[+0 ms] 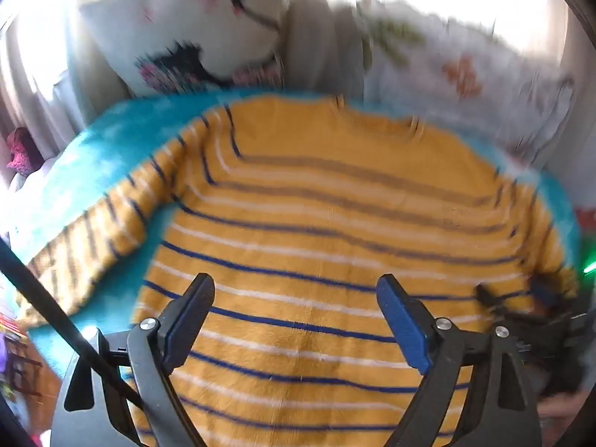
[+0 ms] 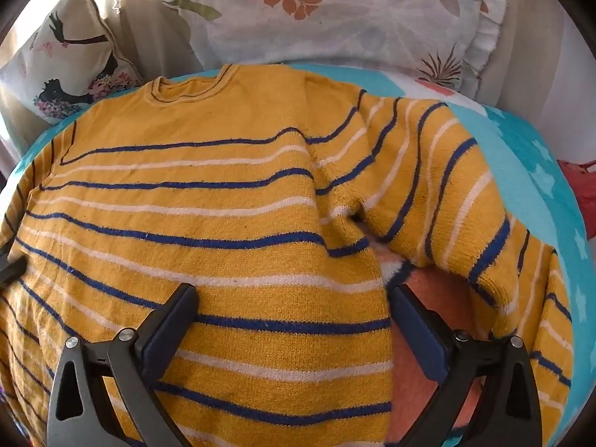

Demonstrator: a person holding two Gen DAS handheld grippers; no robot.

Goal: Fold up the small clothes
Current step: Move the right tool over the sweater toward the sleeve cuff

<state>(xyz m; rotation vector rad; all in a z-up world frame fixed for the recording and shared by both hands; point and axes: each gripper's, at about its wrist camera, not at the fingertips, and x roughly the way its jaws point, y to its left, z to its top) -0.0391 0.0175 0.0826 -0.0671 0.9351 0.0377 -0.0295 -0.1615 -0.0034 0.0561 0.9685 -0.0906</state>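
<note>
A yellow sweater [image 2: 208,223] with dark blue and white stripes lies spread flat, front up, on a turquoise blanket [image 2: 536,171] that covers a bed or couch; its round neck [image 2: 186,87] points toward the far edge of the blanket, where the pillows stand. The body of the sweater takes up most of the middle of the blanket. In the right wrist view one sleeve [image 2: 447,193] lies angled out from the shoulder toward the right edge of the blanket, and an orange patch of the blanket [image 2: 421,357] shows in the gap between that sleeve and the side of the sweater. In the left wrist view, which is blurred, the other sleeve [image 1: 93,246] runs out toward the near left corner of the blanket. A floral pillow [image 2: 335,18] with orange and green leaves leans behind the far edge, and a cream cushion [image 2: 70,67] with a dark printed figure stands beside it to the left. The left gripper [image 1: 296,300] hangs over the lower middle of the sweater with its jaws spread wide and nothing between them but the cloth below. The right gripper [image 2: 294,307] hangs over the sweater's right side seam, jaws spread as wide, one finger above the striped cloth and the other above the orange patch; neither pinches anything. The right gripper also shows blurred at the right edge of the left wrist view.
</note>
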